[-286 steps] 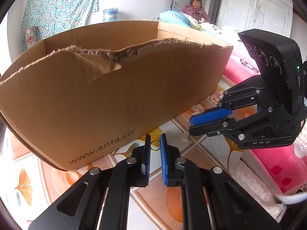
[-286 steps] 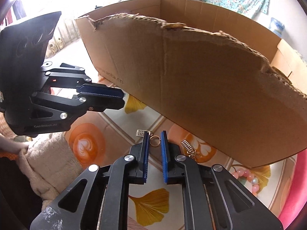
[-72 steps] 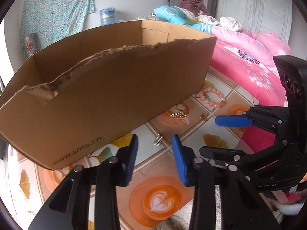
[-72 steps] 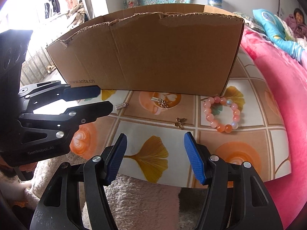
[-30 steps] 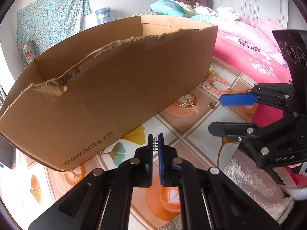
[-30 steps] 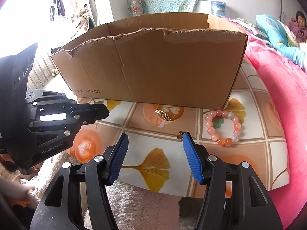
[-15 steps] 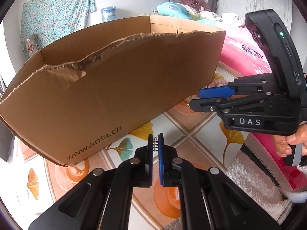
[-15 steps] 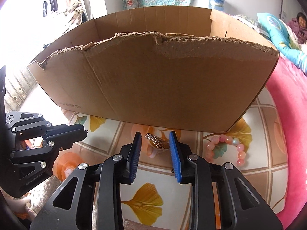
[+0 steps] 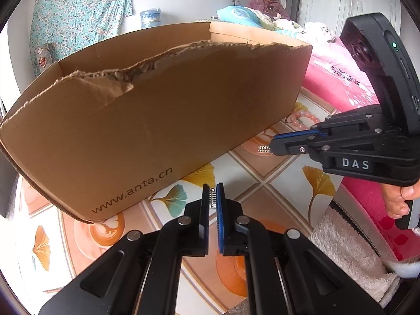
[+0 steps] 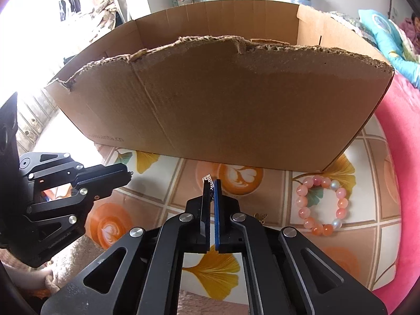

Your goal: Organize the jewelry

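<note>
Floral curtain (image 9: 78,18) on the far wall, blue water jug (image 9: 150,17) beside it, pink quilt (image 9: 338,78) across the bed, fluffy towel (image 9: 349,246) at the near right edge.

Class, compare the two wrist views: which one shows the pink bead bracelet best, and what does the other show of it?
The right wrist view: the whole bead bracelet lies in full sight on the patterned tablecloth. In the left wrist view only a few beads peek out between the cardboard box and the right tool.

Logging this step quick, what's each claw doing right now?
Left claw: closed on a small silver spring charm.
Right claw: closed on a small gold charm.
</note>
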